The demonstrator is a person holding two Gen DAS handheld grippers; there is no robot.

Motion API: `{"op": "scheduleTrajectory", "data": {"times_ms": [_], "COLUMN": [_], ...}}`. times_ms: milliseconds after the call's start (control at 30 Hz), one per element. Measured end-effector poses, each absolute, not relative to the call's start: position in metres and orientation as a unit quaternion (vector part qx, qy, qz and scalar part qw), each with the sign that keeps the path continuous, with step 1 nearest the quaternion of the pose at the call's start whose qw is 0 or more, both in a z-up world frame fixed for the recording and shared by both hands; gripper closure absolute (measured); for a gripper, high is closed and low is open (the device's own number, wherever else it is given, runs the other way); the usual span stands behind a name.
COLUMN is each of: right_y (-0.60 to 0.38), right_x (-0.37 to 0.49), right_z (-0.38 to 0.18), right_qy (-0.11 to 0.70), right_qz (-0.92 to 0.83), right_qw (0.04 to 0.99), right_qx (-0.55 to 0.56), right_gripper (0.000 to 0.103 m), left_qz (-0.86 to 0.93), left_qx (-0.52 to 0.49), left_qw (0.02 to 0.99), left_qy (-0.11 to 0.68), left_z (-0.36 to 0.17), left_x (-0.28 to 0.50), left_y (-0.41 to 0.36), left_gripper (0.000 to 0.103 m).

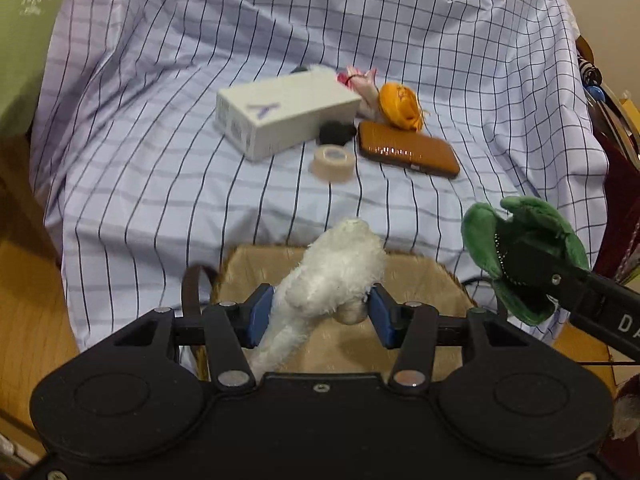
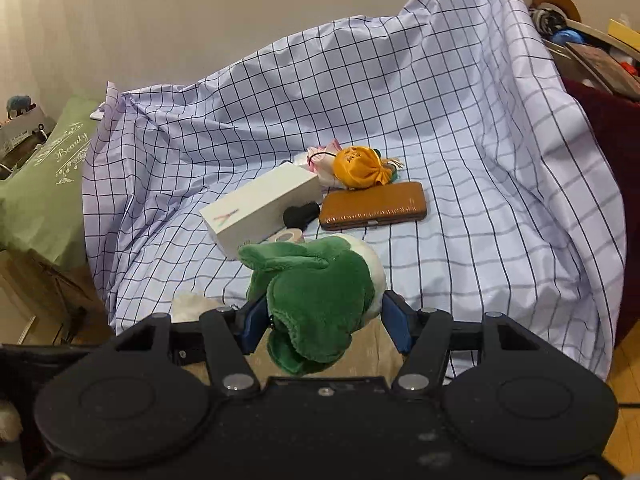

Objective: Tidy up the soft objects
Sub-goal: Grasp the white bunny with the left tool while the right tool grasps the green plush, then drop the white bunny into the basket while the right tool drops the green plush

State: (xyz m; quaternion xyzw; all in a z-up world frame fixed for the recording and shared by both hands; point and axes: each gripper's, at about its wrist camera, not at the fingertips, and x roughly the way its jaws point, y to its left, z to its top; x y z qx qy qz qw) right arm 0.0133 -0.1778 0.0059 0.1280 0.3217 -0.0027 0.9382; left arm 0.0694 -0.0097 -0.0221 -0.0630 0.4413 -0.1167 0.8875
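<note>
The white fluffy toy (image 1: 332,272) is squeezed in the left tool (image 1: 318,314), the green plush (image 2: 316,300) in the right tool (image 2: 326,326). Both should be held tight until the basket (image 1: 420,276) below is reached.

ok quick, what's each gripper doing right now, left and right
Left gripper: closed on the white plush toy.
Right gripper: closed on the green plush toy.

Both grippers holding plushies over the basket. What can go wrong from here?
1. The white plush hangs long past the left gripper; its tail could land outside the basket.
2. The right gripper pinches the green plush by one side; it may slip.
3. Both grippers sit close together over the basket and could collide.
</note>
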Motion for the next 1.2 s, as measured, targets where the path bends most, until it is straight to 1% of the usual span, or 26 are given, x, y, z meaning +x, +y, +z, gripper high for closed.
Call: {"op": "scheduleTrajectory", "data": {"times_ms": [167, 333, 500, 633, 1200], "right_y": [-0.179, -0.177, -0.169, -0.168, -0.169], "right_x": [-0.009, -0.024, -0.023, -0.024, -0.022], "right_z": [0.006, 0.009, 0.005, 0.0, -0.006], "right_qy": [0.32, 0.315, 0.325, 0.338, 0.354], "right_qz": [-0.006, -0.007, -0.011, -0.008, -0.02], "right_qw": [0.938, 0.941, 0.938, 0.934, 0.928], "right_qx": [0.135, 0.128, 0.117, 0.112, 0.117], "right_gripper": [0.043, 0.043, 0.043, 0.043, 0.042], "left_qz": [-0.105, -0.102, -0.101, -0.1, -0.08], "left_qx": [-0.069, -0.066, -0.069, -0.07, -0.067], "left_qw": [0.889, 0.898, 0.9, 0.901, 0.912], "left_qy": [0.441, 0.422, 0.418, 0.416, 0.396], "left_z": [-0.027, -0.023, -0.023, -0.024, -0.019], "left_x": [0.052, 0.035, 0.035, 0.032, 0.023], "left_y": [-0.009, -0.009, -0.006, -0.006, -0.005], "left_gripper": [0.053, 0.052, 0.052, 0.048, 0.043]}}
